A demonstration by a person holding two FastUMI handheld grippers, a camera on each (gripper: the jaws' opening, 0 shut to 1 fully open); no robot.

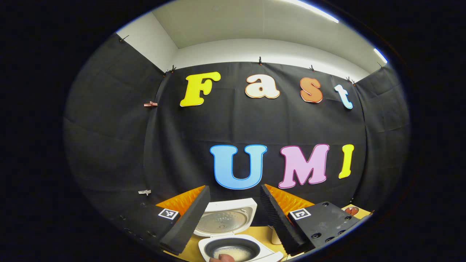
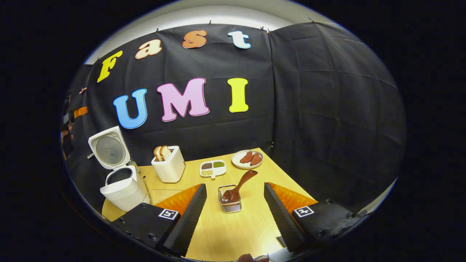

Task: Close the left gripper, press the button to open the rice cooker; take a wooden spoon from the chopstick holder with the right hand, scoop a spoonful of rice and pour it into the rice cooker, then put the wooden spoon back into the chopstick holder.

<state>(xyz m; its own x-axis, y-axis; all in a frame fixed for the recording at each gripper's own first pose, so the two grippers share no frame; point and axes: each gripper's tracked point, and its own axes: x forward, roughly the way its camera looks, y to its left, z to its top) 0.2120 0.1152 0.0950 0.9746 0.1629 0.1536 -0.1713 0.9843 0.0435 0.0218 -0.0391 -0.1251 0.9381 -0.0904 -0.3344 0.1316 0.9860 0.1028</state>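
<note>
Both my tongs stand apart and empty: left tongs [image 1: 233,218] hang over the open rice cooker [image 1: 233,236], rice in its pot. Right tongs [image 2: 235,214] frame the wooden spoon [image 2: 238,187], standing tilted in the chopstick holder [image 2: 230,203] on the counter [image 2: 236,229]. Beyond sit a toaster [image 2: 168,168] and the rice cooker at far left.

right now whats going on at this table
A person holds a gripper in each hand, and both are open and hold nothing. The white rice cooker stands with its lid up and some rice shows in its dark inner pot. The brown wooden spoon sits in the small wire chopstick holder between the right gripper fingers, apart from them. The left gripper hangs above the cooker.
</note>
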